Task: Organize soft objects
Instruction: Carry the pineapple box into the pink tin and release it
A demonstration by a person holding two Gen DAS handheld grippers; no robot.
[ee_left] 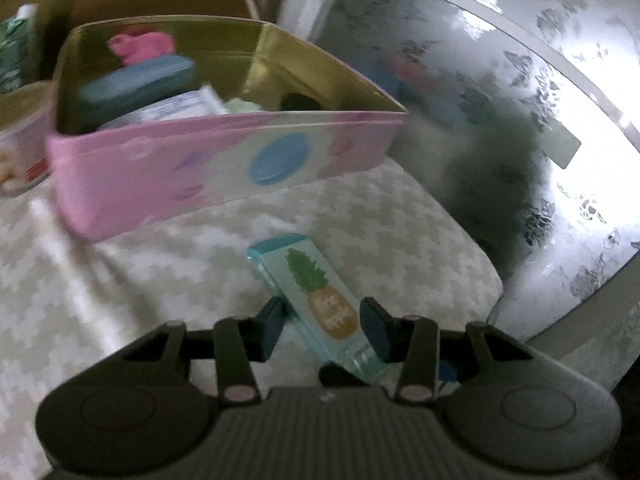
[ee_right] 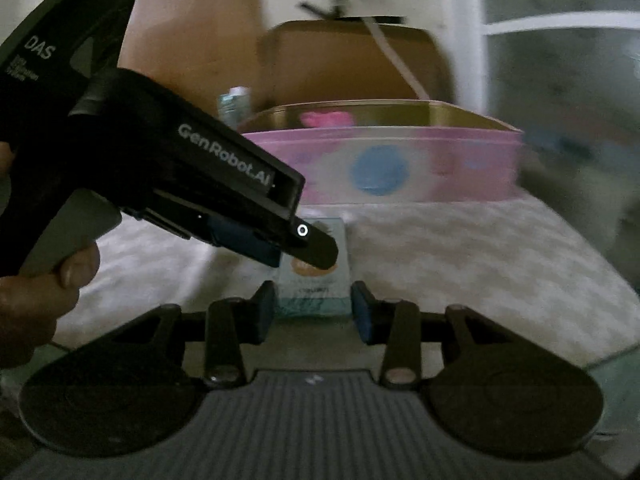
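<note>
A light blue soft block with a pineapple print (ee_left: 316,300) lies on the white patterned cloth (ee_left: 140,280). My left gripper (ee_left: 322,326) is open, its fingers on either side of the block's near half, not pressing it. In the right wrist view the same block (ee_right: 312,292) lies just ahead of my open right gripper (ee_right: 314,310), and the left gripper (ee_right: 296,248) reaches over it from the left. A pink tin with a gold inside (ee_left: 224,164) stands behind and holds a pink item (ee_left: 140,46), a teal one and others.
A frosted glass panel (ee_left: 520,100) with a white frame rises at the right. A brown cardboard box (ee_right: 352,60) stands behind the tin (ee_right: 400,168). Another container (ee_left: 20,140) sits at the far left. A hand (ee_right: 36,292) holds the left gripper.
</note>
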